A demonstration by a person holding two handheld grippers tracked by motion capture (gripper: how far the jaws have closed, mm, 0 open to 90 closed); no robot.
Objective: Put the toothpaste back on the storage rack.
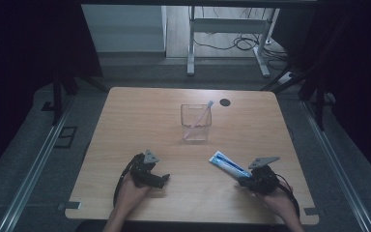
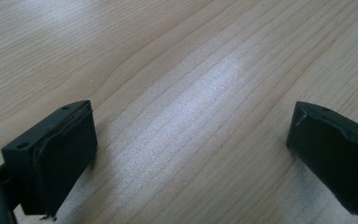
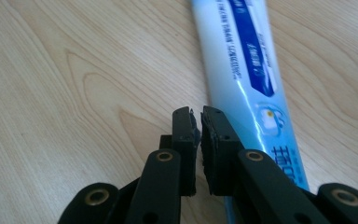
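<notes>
A blue and white toothpaste tube [image 1: 229, 165] lies flat on the wooden table [image 1: 140, 121], front right. In the right gripper view the tube [image 3: 242, 70] runs along the right side of my right gripper [image 3: 199, 114] and passes under its right jaw. The jaws stand almost together, with nothing between them. From above, the right gripper [image 1: 243, 180] sits at the tube's near end. My left gripper [image 1: 163, 180] rests at the front left. Its jaws are wide open [image 2: 191, 149] over bare wood. A clear plastic cup [image 1: 196, 123] with a toothbrush [image 1: 204, 112] leaning in it stands mid-table.
A small black round disc [image 1: 225, 102] lies on the table behind the cup. Beyond the far edge stand a metal table frame [image 1: 227, 38] and loose cables on the floor. Dark curtains hang at both sides.
</notes>
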